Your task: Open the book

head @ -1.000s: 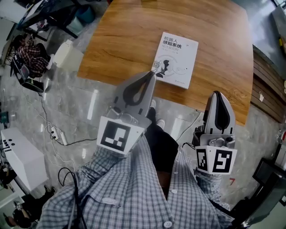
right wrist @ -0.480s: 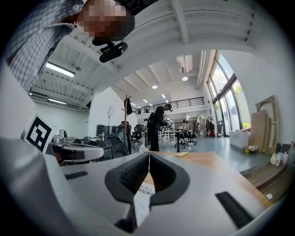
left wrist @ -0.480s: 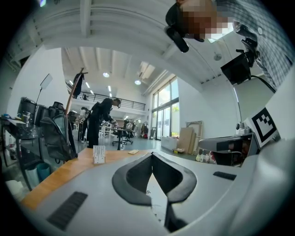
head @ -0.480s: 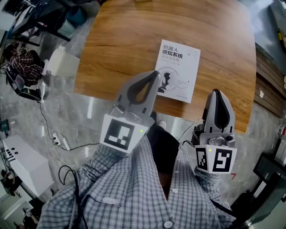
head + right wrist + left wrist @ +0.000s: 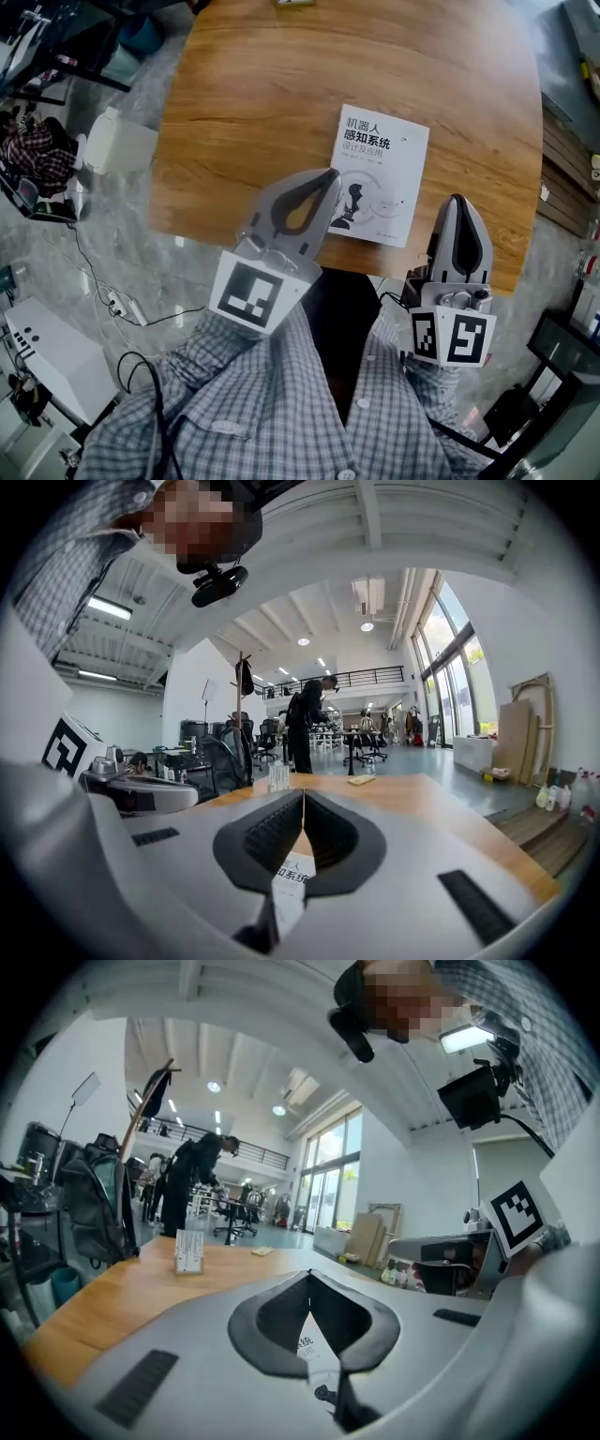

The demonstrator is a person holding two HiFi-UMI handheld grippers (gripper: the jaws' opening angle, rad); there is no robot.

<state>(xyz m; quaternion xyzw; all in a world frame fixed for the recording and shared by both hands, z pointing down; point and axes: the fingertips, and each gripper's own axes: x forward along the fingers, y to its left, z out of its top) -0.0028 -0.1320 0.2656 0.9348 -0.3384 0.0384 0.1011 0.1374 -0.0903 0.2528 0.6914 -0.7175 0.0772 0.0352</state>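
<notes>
A white closed book [image 5: 380, 173] with dark print on its cover lies flat near the front edge of the wooden table [image 5: 253, 94]. My left gripper [image 5: 330, 175] is shut and empty, its tip just over the book's near left corner. A strip of the book [image 5: 314, 1349] shows through the gap behind the tips in the left gripper view. My right gripper [image 5: 457, 199] is shut and empty, hovering at the table's front edge to the right of the book. The book [image 5: 291, 883] also peeks through the right gripper's closed jaws.
A small clear card holder [image 5: 188, 1252] stands at the far side of the table, with a flat yellowish item [image 5: 262, 1252] near it. A white box [image 5: 117, 141] and cables lie on the floor left of the table. People and office chairs are far behind.
Both grippers have moved forward toward the table and the book, staying shut. The left tip now reaches the book's corner; the right one is now at the table's edge.
</notes>
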